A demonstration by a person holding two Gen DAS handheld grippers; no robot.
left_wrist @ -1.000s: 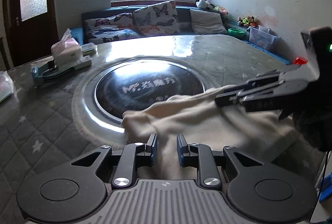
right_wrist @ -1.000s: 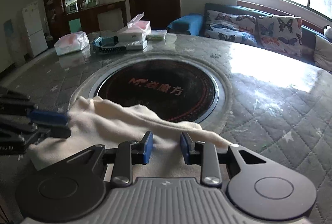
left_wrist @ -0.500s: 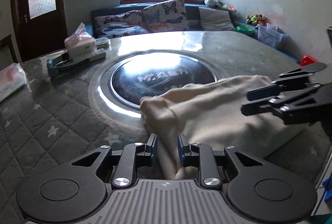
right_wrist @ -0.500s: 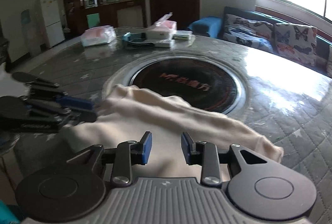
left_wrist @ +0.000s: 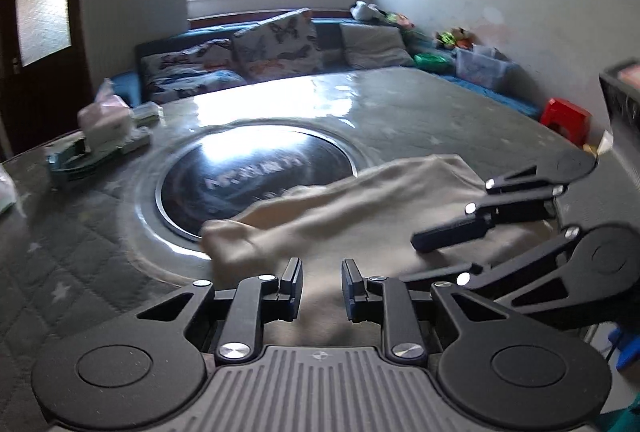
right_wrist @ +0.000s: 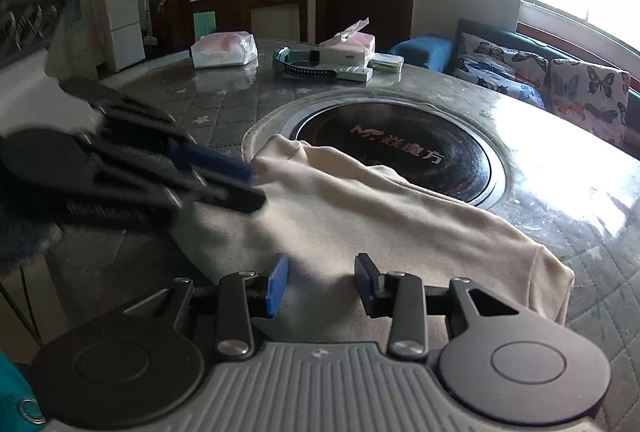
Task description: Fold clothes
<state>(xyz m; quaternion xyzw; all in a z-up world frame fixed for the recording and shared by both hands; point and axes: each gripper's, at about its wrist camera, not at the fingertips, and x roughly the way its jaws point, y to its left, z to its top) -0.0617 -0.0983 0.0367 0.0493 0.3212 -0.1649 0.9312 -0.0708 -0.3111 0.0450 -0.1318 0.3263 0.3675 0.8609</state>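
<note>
A cream garment lies flattened on the round table, from the dark glass turntable down to the near edge. A folded sleeve end bunches at its left. My left gripper is open just above the near part of the cloth, with fabric showing in the gap. My right gripper hovers open over the same near edge, jaws wider apart. Each gripper shows in the other's view: the right gripper at the right, the left gripper blurred at the left. Neither pinches the cloth.
A tissue box, a teal and black object and a pink plastic bag sit at the table's far side. A sofa with butterfly cushions runs under the window. A red stool stands by the right wall.
The garment has come nearer the table's front edge and lies flatter. The right gripper's jaws have spread a little wider. The two grippers now stand closer together.
</note>
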